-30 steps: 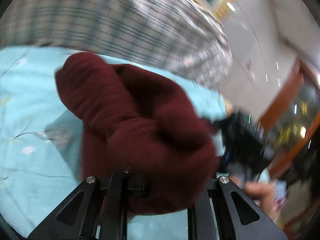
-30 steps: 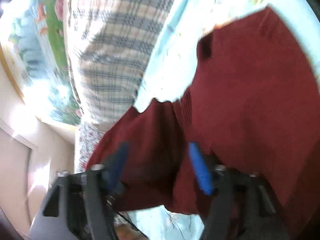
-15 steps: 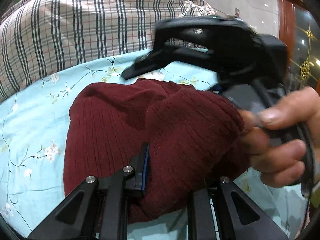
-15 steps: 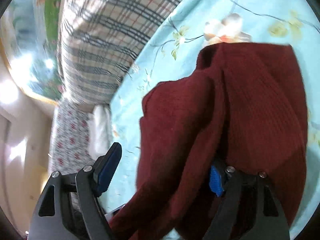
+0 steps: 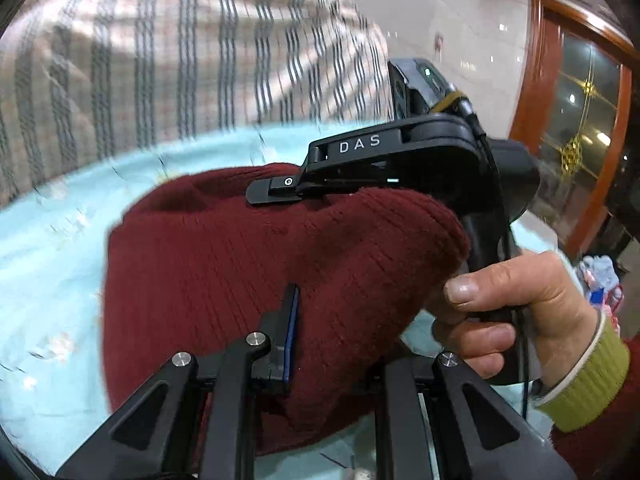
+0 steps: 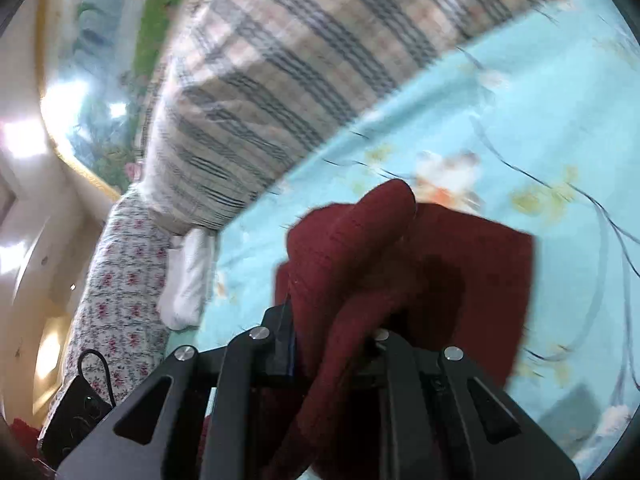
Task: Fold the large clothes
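Sweater (image 5: 248, 272) lies on bedsheet (image 5: 48, 264), before quilt (image 5: 160, 60).

Ribbed matt knit sweater (image 5: 248, 264), smooth printed cotton sheet (image 5: 52, 248)

The right gripper (image 6: 334, 344), its jaws wide apart a second ago, has just closed on a fold of the dark red sweater (image 6: 400, 264), now bunched and lifted off the blue bedsheet (image 6: 500, 120).

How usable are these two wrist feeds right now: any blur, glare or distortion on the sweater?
Left wrist view: plaid pillow motion-smeared, maroon sweater rib knit crisp, fisheye bends the door frame. Right wrist view: whole frame softer, blown-out glare at left, sweater folds dark and blurred.
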`<state>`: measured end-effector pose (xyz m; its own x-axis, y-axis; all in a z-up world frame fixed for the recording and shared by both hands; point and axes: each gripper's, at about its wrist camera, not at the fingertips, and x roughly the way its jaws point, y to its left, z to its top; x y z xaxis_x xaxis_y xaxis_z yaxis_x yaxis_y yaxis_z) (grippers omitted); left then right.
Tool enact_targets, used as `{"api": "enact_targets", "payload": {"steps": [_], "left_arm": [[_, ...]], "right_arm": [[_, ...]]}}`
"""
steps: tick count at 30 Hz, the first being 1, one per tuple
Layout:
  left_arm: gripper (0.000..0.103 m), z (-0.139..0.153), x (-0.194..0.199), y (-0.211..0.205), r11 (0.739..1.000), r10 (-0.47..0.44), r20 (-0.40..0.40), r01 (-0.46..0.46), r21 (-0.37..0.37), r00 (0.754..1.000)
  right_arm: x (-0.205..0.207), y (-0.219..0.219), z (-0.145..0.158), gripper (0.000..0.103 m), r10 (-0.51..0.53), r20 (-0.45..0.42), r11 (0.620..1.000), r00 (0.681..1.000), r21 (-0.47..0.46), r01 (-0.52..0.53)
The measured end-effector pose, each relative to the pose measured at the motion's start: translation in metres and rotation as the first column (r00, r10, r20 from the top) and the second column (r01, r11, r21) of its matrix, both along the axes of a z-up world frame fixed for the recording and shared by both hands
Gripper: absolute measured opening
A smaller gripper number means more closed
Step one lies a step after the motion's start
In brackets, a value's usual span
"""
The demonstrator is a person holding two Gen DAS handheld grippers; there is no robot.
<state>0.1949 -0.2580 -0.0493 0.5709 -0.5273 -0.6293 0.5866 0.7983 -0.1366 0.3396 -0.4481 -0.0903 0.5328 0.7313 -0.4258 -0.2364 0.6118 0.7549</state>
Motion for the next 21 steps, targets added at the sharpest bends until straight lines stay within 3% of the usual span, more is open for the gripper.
{"api": "enact_targets", "payload": {"steps": [3, 5, 8, 14, 20, 21], "left_arm": [[0.015, -0.032, 0.006, -0.008, 0.999, -0.006, -0.079, 0.009, 0.033, 0.997], [0.014, -0.042, 0.006, -0.01, 0.999, -0.015, -0.086, 0.018, 0.038, 0.996], [0.015, -0.039, 0.003, -0.015, 0.998, -0.029, -0.062, 0.033, 0.06, 0.998], [0.017, -0.045, 0.002, -0.013, 0.996, -0.063, -0.081, 0.068, 0.057, 0.995], [0.042, -0.02, -0.008, 0.029, 0.994, -0.102, -0.157, 0.095, -0.053, 0.982], [0.051, -0.014, -0.01, 0.038, 0.994, -0.093, -0.158, 0.083, -0.068, 0.983]], "right_arm": [[0.0, -0.007, -0.036, 0.017, -0.014, -0.087, 0.998, 0.996, -0.055, 0.01], [-0.003, -0.01, -0.056, 0.017, -0.036, -0.124, 0.997, 0.992, -0.069, 0.027], [-0.01, -0.014, -0.06, 0.017, -0.059, -0.104, 0.998, 0.993, -0.043, 0.055], [-0.011, -0.009, -0.052, 0.017, -0.081, -0.078, 0.99, 0.994, -0.126, 0.07], [-0.015, -0.007, -0.053, 0.017, -0.08, -0.063, 0.986, 0.995, -0.149, 0.07], [-0.017, -0.007, -0.051, 0.019, -0.088, -0.059, 0.983, 0.994, -0.165, 0.077]]}}
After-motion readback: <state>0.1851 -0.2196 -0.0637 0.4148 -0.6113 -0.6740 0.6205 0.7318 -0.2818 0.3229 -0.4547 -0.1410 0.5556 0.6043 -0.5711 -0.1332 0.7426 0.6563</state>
